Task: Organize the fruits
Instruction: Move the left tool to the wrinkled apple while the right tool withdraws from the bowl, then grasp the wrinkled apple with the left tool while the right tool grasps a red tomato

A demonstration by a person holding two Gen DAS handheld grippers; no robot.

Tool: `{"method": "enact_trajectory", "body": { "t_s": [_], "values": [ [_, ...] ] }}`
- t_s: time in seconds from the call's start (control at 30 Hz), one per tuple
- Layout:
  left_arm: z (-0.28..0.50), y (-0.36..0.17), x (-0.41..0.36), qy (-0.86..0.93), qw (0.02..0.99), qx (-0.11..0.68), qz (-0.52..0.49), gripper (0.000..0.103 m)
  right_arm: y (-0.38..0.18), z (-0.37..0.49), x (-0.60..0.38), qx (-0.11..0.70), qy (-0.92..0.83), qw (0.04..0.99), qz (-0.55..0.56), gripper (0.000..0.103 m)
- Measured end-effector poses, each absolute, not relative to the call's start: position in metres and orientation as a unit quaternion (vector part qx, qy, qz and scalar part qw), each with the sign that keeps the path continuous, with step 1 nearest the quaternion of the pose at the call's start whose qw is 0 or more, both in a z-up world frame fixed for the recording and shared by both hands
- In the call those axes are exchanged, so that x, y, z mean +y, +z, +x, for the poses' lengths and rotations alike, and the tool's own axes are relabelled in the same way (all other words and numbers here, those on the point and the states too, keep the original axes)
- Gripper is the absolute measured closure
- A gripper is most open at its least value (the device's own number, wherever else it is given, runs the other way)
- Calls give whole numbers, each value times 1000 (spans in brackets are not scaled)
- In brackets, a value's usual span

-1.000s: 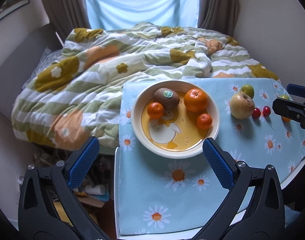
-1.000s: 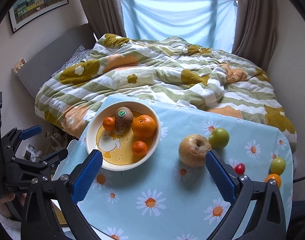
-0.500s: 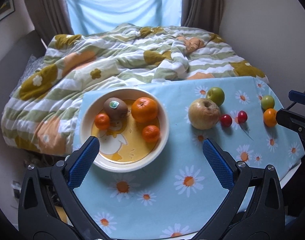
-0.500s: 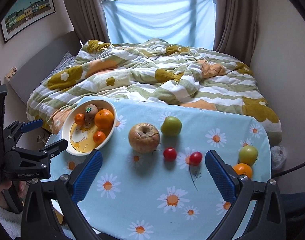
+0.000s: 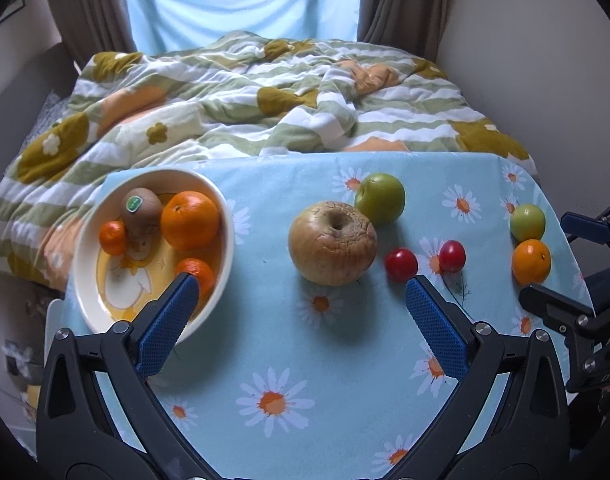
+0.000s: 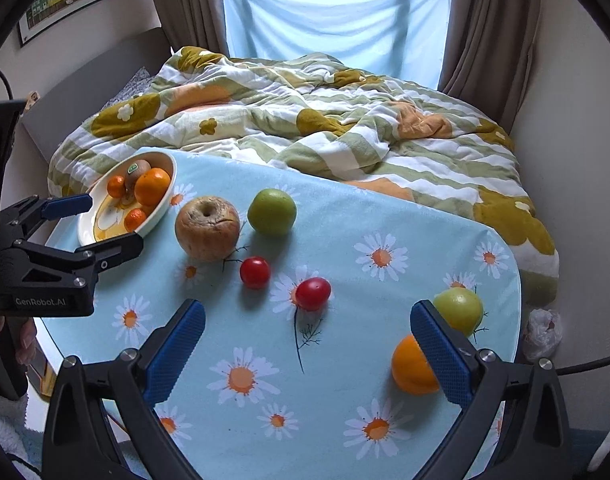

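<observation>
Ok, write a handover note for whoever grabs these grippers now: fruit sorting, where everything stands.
Left gripper: open, empty, over the table, facing the wrinkled apple.
Right gripper: open, empty, near the table's right side.
Done: bowl at the left holds a kiwi, a big orange and two small oranges.
Left: on the tablecloth lie the wrinkled apple, a green apple behind it, two red tomatoes, and at the right edge a second green fruit and an orange.
</observation>
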State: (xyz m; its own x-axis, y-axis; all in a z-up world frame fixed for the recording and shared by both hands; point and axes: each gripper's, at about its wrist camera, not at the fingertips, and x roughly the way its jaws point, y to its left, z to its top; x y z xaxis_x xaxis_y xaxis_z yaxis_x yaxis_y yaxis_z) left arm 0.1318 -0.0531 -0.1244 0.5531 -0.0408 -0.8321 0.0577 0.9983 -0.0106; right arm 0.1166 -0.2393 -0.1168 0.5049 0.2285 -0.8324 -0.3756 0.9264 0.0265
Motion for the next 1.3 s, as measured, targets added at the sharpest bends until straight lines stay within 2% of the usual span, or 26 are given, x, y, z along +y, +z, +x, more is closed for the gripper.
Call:
{"method": "enact_trajectory", "body": {
  "t_s": [0.47, 0.57, 0.6, 0.63, 0.7, 0.77, 0.83, 0.9, 1.1, 1.3],
  "values": [
    [176, -184, -74, -7, 864, 503, -29, 0, -180, 150, -241, 501, 217, 831, -109, 7],
    [185, -190, -77, -6, 862, 506, -26, 0, -190, 156, -240, 510, 222, 823, -111, 17],
    [188, -192, -78, -6, 862, 507, -23, 0, -192, 157, -239, 512, 222, 822, -111, 18],
    [190, -194, -78, -6, 861, 508, -20, 1, -194, 158, -238, 513, 223, 821, -110, 18],
    [194, -197, -79, -7, 859, 512, -15, 14, -197, 159, -237, 514, 225, 821, -109, 18],
    [197, -201, -80, -6, 855, 518, -10, 17, -200, 161, -235, 514, 225, 820, -112, 20],
    [198, -204, -80, -7, 853, 521, -9, 18, -203, 162, -233, 518, 226, 817, -111, 28],
    [198, -206, -80, -11, 852, 523, -9, 21, -205, 164, -233, 521, 227, 816, -106, 31],
    [197, -206, -79, -14, 852, 523, -13, 21, -208, 167, -230, 521, 228, 816, -105, 40],
    [190, -205, -77, -18, 852, 524, -8, 21, -209, 169, -227, 515, 231, 819, -101, 41]
  ]
}}
